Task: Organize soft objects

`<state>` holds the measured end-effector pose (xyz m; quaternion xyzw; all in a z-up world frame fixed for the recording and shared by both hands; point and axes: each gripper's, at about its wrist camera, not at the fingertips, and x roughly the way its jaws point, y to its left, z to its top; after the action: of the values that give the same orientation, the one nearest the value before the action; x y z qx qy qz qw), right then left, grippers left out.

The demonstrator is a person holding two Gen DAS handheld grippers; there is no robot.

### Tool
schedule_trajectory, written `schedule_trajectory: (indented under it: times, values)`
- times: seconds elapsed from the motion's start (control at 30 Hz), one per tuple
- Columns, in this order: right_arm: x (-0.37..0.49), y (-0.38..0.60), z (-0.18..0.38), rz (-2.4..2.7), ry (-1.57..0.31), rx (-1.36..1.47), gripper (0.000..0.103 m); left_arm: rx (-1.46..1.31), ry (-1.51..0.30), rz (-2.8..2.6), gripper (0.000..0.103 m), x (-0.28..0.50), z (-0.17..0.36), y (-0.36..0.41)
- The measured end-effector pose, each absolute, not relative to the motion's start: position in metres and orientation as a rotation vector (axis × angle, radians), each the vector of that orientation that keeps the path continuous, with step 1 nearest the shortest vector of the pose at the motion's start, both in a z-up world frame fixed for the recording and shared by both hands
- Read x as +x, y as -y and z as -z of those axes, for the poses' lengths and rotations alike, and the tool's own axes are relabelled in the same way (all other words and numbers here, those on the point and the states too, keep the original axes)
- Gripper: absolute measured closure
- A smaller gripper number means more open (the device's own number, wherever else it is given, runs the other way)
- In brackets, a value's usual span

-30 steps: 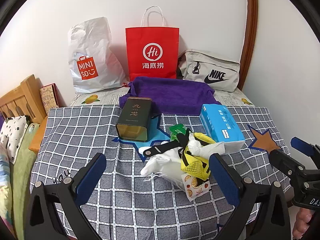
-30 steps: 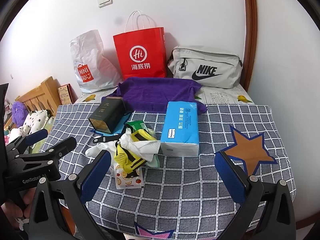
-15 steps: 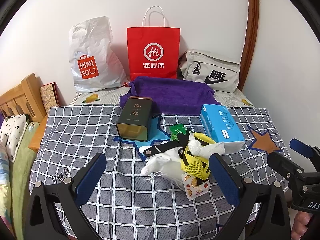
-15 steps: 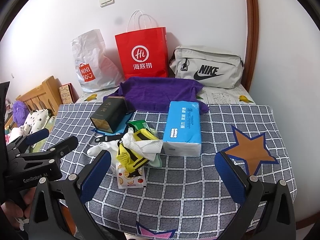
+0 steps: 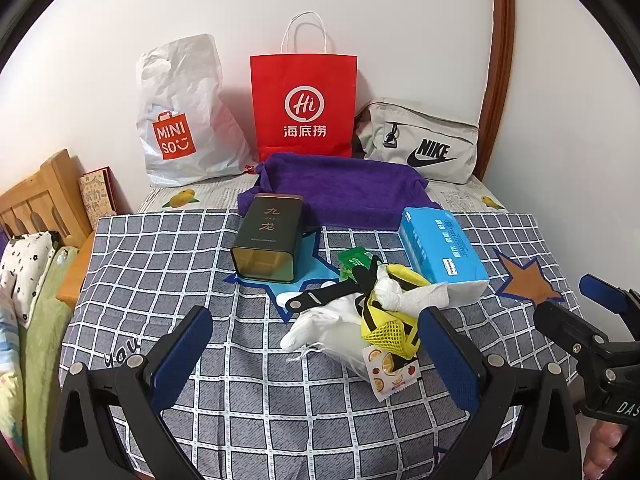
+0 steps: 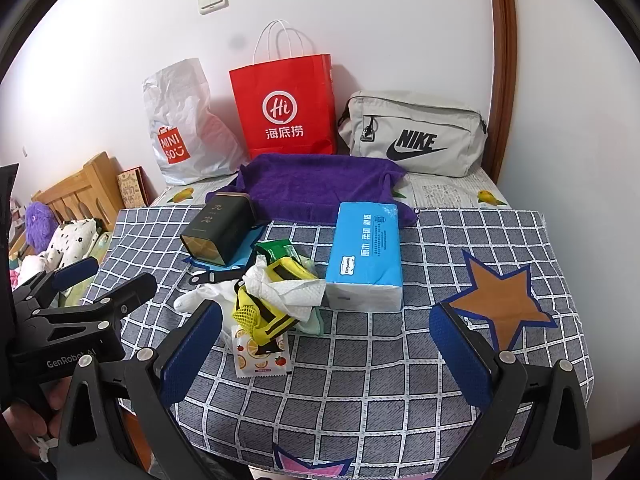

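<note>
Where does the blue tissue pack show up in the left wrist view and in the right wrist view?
Left wrist: the blue tissue pack lies right of centre, just right of the pile of soft things.
Right wrist: the blue tissue pack lies near centre, running away from the camera.
Shared landmark: the red Hi paper bag standing against the wall behind it.

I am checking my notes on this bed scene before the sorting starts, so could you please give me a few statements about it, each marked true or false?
1. Both tongs, left and right, are open and hold nothing. True.
2. The dark tea tin stands upright. False: it lies on its side.
3. The blue tissue pack lies to the right of the heap of soft things. True.
4. The purple towel is inside the red paper bag. False: it lies spread in front of the bag.
5. The grey Nike bag sits at the back by the wall. True.
</note>
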<state>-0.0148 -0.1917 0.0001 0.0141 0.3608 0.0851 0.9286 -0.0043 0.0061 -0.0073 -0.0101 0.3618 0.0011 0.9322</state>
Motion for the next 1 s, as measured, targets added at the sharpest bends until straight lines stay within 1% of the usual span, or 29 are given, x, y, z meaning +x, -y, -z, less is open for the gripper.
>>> schedule_trajectory:
  times: [0.43, 0.77, 1.0]
  values:
    - [-0.01, 0.198, 0.004, -0.166, -0.766, 0.055, 0.001, -0.024, -0.745, 0.015, 0.0, 0.001, 0.015, -0.012]
    - [0.007, 0.209, 0.027, -0.139, -0.819, 0.071, 0.001, -0.015, -0.798, 0.057, 0.0, 0.021, 0.044, -0.004]
    - [0.018, 0.225, 0.048, -0.103, -0.844, 0.082, 0.001, 0.044, -0.805, 0.115, 0.0, 0.045, 0.064, 0.018]
